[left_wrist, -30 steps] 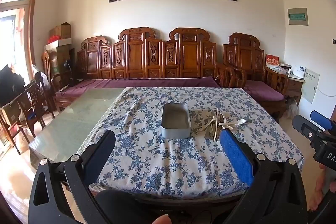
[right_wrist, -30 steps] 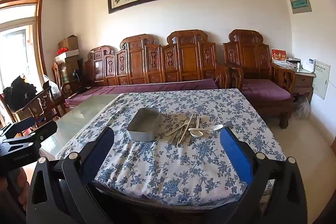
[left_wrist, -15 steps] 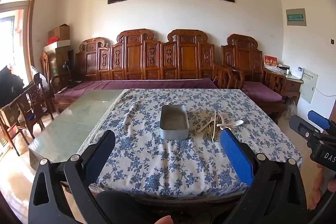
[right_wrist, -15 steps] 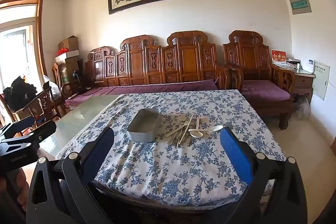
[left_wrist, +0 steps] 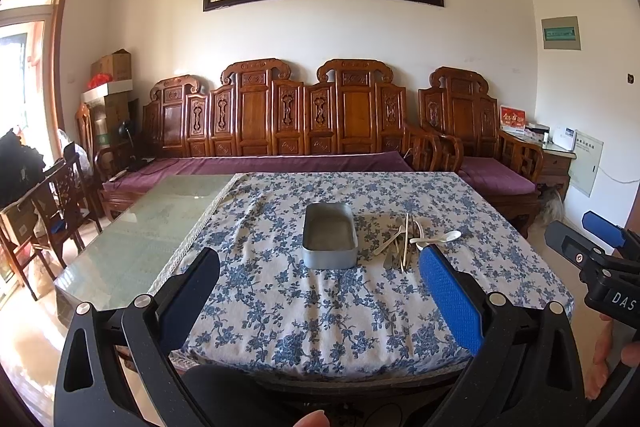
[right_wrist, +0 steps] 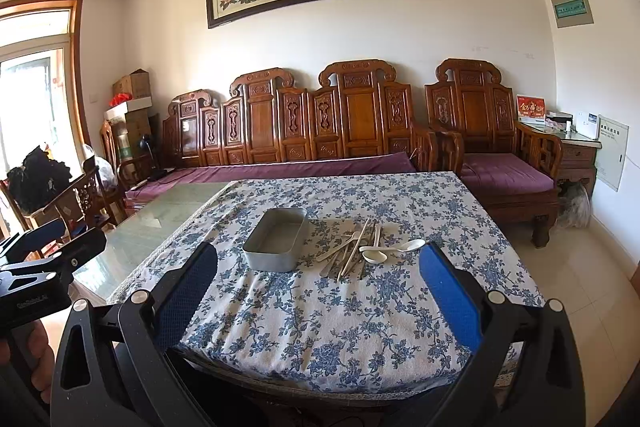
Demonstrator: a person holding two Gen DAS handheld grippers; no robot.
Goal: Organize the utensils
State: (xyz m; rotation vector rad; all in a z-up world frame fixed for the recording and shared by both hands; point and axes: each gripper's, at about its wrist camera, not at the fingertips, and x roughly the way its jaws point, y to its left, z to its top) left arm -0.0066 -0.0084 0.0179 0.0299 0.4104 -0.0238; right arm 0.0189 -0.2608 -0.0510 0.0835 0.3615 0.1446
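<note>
A grey metal tray [left_wrist: 329,239] [right_wrist: 277,240] sits empty in the middle of the table with the blue-flowered cloth [left_wrist: 340,307] [right_wrist: 340,315]. A pile of utensils [left_wrist: 404,241] [right_wrist: 356,251], chopsticks, metal pieces and white spoons [right_wrist: 394,247], lies just right of the tray. My left gripper [left_wrist: 320,291] is open and empty, held before the table's near edge. My right gripper [right_wrist: 320,287] is open and empty too, also short of the near edge. Each gripper shows at the side of the other's view.
The left part of the table is bare glass [left_wrist: 152,219]. A carved wooden sofa with purple cushions [left_wrist: 280,163] stands behind the table, an armchair [right_wrist: 496,171] at the right, wooden chairs [left_wrist: 60,203] at the left. Tiled floor [right_wrist: 580,287] lies right of the table.
Both views have shifted slightly, with the table a touch lower and nearer in frame. Both grippers stay open and empty. The tray and utensils have not moved.
</note>
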